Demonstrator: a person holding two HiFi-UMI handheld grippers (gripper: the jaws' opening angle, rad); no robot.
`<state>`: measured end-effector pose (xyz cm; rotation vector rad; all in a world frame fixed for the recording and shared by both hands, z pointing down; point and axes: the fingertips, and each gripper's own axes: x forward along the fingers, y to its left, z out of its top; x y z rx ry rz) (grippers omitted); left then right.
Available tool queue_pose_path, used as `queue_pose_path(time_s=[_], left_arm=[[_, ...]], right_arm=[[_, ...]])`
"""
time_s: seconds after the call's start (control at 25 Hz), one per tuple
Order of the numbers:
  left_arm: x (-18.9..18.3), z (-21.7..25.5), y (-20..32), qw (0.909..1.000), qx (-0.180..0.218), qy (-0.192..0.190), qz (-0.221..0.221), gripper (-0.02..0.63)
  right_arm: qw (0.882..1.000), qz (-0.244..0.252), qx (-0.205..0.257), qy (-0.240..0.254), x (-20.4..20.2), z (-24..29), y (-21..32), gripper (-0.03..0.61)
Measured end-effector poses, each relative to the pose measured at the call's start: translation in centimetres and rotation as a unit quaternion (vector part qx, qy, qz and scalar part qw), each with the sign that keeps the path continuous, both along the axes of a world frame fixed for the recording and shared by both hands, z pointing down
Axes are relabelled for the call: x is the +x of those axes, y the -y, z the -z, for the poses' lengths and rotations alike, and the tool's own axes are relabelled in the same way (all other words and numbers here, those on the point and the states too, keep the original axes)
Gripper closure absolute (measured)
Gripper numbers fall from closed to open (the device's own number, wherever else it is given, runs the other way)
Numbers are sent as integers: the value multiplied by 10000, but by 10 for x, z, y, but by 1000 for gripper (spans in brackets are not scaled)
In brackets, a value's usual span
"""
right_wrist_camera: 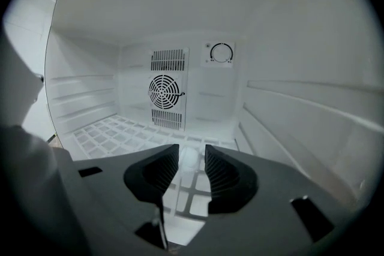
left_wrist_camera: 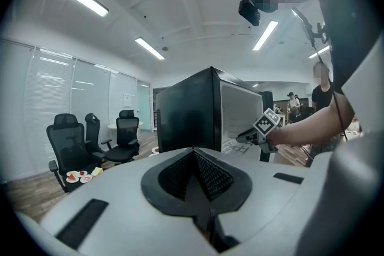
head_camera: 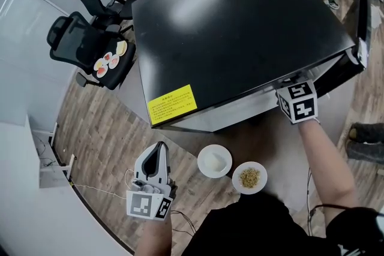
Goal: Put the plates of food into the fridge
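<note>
Down in front of the fridge (head_camera: 240,27), both plates of food (head_camera: 215,160) lie just right of the clenched, empty left gripper (head_camera: 159,151), the nearer one. The right gripper (right_wrist_camera: 192,156), jaws parted on nothing, points into the fridge.

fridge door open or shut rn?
Open. The right gripper sits inside the fridge, facing its fan and wire shelf; the head view shows the door swung out to the right.
</note>
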<state>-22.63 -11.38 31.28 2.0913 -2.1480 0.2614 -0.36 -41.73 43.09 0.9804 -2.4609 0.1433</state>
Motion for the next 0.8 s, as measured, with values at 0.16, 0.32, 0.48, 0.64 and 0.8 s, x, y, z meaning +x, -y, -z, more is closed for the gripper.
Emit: queue_pose_path(time_s=[0.16,0.32,0.48,0.64,0.8], left_arm=[[2,-1,-3,10000,-51,9,61,611],[5,-5,-5,9999,-68,22,92,611],[6,-8,-5,9999,-18,-44,104,611],[10,-7,-8,9999,61,-89,-43,611],[16,-1,-10,9994,90,-21,-337,611]], right_arm=[[9997,16,-76,238,-2,3,-1,458],[9995,46,-56,310,-2,3,-2,457],[9996,54,43,285,1,8,-5,457],[9995,-49,123,289,9,14,-16,457],[9993,-127,217,287,13,23,-32,457]])
